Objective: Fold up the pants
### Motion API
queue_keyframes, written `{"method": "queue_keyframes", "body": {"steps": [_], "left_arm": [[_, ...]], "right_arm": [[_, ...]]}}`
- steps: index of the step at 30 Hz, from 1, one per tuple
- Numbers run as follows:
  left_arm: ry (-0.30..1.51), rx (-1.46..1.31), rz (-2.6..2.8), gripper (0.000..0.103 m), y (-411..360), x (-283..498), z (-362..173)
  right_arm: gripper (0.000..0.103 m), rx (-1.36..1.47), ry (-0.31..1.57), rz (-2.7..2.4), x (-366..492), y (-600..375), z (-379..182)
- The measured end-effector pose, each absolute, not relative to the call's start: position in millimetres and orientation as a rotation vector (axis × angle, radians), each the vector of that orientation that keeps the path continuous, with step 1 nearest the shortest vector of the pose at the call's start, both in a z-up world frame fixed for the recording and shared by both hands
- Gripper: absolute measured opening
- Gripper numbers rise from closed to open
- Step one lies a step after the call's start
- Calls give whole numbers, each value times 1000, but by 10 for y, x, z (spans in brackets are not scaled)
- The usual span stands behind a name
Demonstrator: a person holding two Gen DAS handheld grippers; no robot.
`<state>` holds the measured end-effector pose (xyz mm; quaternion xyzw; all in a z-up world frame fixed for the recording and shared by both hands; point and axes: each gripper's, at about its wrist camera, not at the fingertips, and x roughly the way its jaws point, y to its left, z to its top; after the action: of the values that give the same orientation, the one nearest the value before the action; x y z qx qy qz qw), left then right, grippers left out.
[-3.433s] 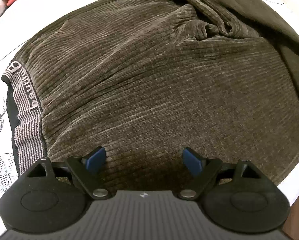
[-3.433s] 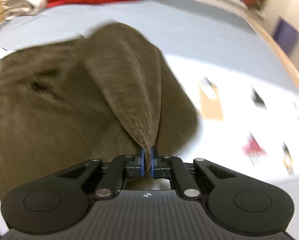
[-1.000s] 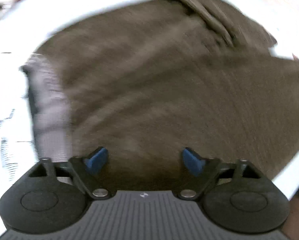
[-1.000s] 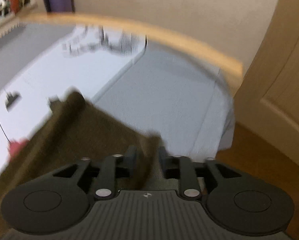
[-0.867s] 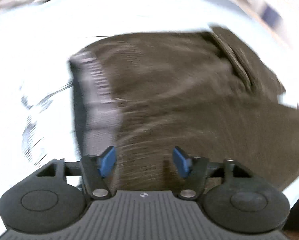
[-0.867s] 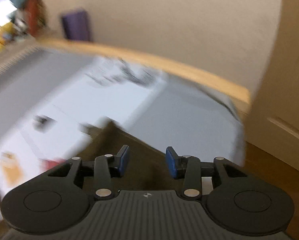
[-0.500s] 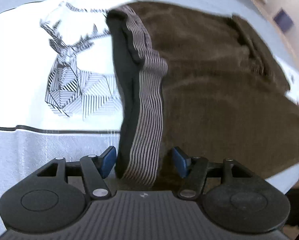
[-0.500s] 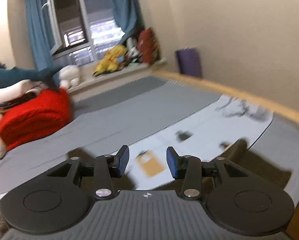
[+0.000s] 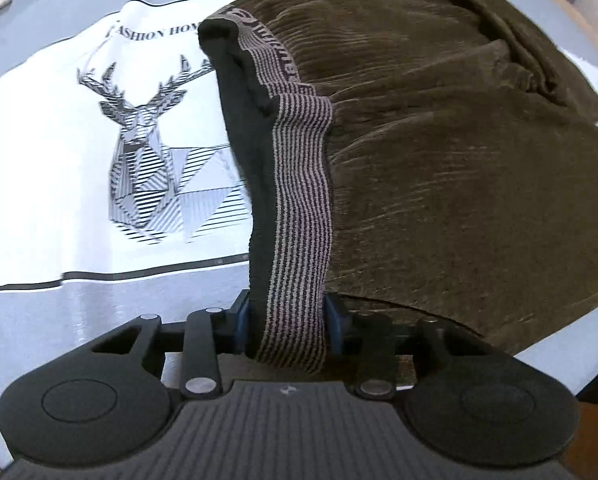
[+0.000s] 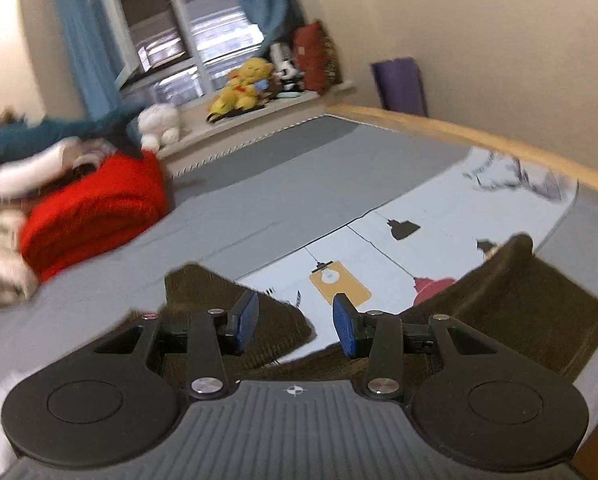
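1. the left gripper (image 9: 287,322) has its jaws closed in on the striped waistband (image 9: 299,216) of the pants (image 9: 459,152), one blue pad on each side of the elastic. the band is the firmest edge of the garment, so holding it there likely gives control of the whole top end for the next fold.

2. outward from that grip, the waistband runs away from the jaws and bends over, showing its dark inner lining (image 9: 239,100). this suggests the top layer is lifted a little rather than lying flat.

3. the brown corduroy body spreads to the right of the band across the bed (image 9: 99,320), reaching close to the bed's near right edge. it looks already doubled, with a thick seam ridge toward the far right corner.

4. under and left of the band lies a white deer-print panel (image 9: 139,152) of the bed cover, bare of cloth.

5. the right gripper (image 10: 295,322) hovers with its jaws apart and nothing between them. brown fabric (image 10: 519,292) lies below and to both sides of it, with printed sheet showing in the gap.

6. beyond it, toward the far side of the bed, sits a red folded blanket (image 10: 99,208), well apart from the pants; a windowsill with soft toys (image 10: 243,84) is behind.
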<state>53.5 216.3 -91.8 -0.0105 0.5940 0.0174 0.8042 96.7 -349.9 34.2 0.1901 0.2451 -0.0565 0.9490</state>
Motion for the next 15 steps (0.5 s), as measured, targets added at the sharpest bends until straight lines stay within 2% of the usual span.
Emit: {"method": "queue_keyframes", "body": {"steps": [4,8,10,15], "left_arm": [[1296,58,38,46,2043,513,-861],[1220,120,70,70,1984,465,-625],[1125,105,84,75,2016,428,-400],[1008,-12,91,75,2073,357,-79]], "right_arm": [[43,459,483,-128,943,-3578,391],[43,419,482,-97,916,-3447,476],[43,380,461,-56,867,-3299,637],[43,244,381,89,707,-2822,1156]]}}
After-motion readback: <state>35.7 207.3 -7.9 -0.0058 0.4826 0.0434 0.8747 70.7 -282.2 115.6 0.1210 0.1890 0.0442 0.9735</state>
